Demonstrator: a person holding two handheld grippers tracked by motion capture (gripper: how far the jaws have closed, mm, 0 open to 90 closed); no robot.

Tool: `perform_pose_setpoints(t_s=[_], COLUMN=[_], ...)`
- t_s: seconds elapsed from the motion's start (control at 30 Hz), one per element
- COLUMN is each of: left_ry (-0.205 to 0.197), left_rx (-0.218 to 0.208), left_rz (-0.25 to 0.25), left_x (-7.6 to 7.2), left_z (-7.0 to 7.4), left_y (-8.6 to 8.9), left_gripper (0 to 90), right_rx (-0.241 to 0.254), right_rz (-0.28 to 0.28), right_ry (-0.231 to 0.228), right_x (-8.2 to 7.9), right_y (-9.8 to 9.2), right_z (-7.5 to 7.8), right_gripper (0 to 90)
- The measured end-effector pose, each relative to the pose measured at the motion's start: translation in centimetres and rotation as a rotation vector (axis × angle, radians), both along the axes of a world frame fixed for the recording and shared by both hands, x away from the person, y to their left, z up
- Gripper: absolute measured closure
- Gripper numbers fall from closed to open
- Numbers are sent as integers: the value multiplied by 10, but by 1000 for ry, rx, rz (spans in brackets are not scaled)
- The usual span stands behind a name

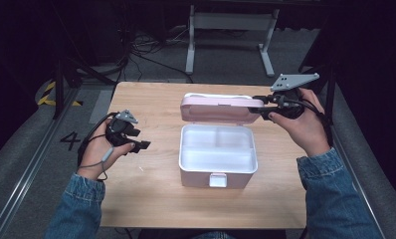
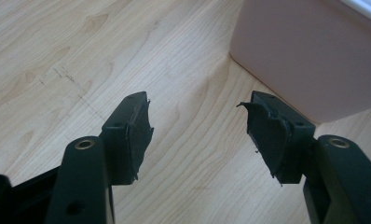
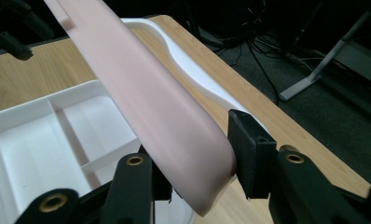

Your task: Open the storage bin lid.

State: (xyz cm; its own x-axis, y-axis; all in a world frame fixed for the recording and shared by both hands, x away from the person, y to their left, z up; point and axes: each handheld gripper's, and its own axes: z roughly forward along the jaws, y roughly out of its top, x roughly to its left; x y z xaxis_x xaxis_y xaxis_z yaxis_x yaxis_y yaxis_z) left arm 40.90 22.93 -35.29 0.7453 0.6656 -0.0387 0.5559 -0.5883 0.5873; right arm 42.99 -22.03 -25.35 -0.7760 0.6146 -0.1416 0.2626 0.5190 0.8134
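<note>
Step in hand, by my read: opening or shutting the pink lunch box [image 1: 218, 154], w/ the lid [image 1: 221, 107] as the working part. Which way the lid is headed I can't tell.

Near edge first: both forearms in denim sleeves [image 1: 79, 206] come in at 6 o'clock. Left gripper [image 1: 139, 145] sits at approx 9 o'clock of the box, low over the table [image 1: 151, 199], jaws spread wide w/ nothing between them; in the left gripper view bare wood shows between the pads [image 2: 137, 133], and the box's pink wall is just off to the side, apart from the jaw.

Box is mid-table, base open, white inside, divided into compartments, all empty, latch tab at its 6 o'clock side. Lid stands raised along the 12 o'clock edge.

Right gripper [image 1: 259, 108] is at approx 2 o'clock of the box, jaws straddling the lid's right end. In the right gripper view the lid's rounded edge [image 3: 174, 140] sits between the jaws, right jaw close against it; whether both pads actually press, can't tell for sure.

Next move likely needs a firm pinch on that lid edge, then a smooth swing about the hinge; left gripper could steady the base.

Surface: light wood-grain top. Beyond, at 12 o'clock: dark room, grey carpet, cables [image 1: 146, 47], white desk frame [image 1: 231, 30], yellow-black floor tape at 10 o'clock.
</note>
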Motion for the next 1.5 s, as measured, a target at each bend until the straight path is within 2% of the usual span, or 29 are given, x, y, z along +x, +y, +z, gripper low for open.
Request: perform_pose_setpoints(t_s=[0.03, 0.1, 0.27, 0.37, 0.47, 0.53, 0.6, 0.67, 0.73, 0.9, 1.0, 1.17, 1.3, 1.5], left_ry=[-11, 6, 1, 1, 20, 13, 31, 25, 37, 23, 33, 22, 27, 31], left_rx=[-5, -5, -1, 2, 7, 6, 7, 4, 16, 8, 7, 0, -10, -24], left_rz=[5, 1, 6, -1, -12, -8, -14, -10, -19, -12, -13, -8, -14, -12], left_x=[0, 0, 0, 1, 1, 1, 2, 2, 3, 3, 3, 3, 3, 3], left_z=[-2, -3, -5, -8, -10, -12, -13, -15, -15, -17, -18, -18, -19, -18], left_y=[0, 1, 2, 2, 1, 0, 0, 0, 1, 1, 1, 4, 6, 9], left_gripper=[402, 402, 404, 401, 399, 399, 400, 399, 397, 395, 393, 390, 390, 390], right_rx=[0, 3, 28, 3, -2, -6, -11, -7, -3, -4, -15, -11, -19, 2], right_rz=[-5, -14, -32, -43, -52, -55, -63, -64, -71, -84, -99, -116, -135, -158], right_ry=[0, -4, 8, 17, 27, 30, 39, 39, 42, 42, 40, 54, 69, 99], right_x=[2, 6, 18, 27, 34, 36, 43, 48, 51, 59, 67, 78, 89, 102], right_y=[0, 0, -2, -1, 1, 1, 2, 1, 1, 2, 4, 4, 5, 5], right_z=[0, 1, -2, -5, -4, -4, -4, -6, -7, -10, -13, -18, -25, -37], right_gripper=[645, 658, 682, 690, 683, 681, 671, 663, 654, 632, 613, 592, 576, 555])
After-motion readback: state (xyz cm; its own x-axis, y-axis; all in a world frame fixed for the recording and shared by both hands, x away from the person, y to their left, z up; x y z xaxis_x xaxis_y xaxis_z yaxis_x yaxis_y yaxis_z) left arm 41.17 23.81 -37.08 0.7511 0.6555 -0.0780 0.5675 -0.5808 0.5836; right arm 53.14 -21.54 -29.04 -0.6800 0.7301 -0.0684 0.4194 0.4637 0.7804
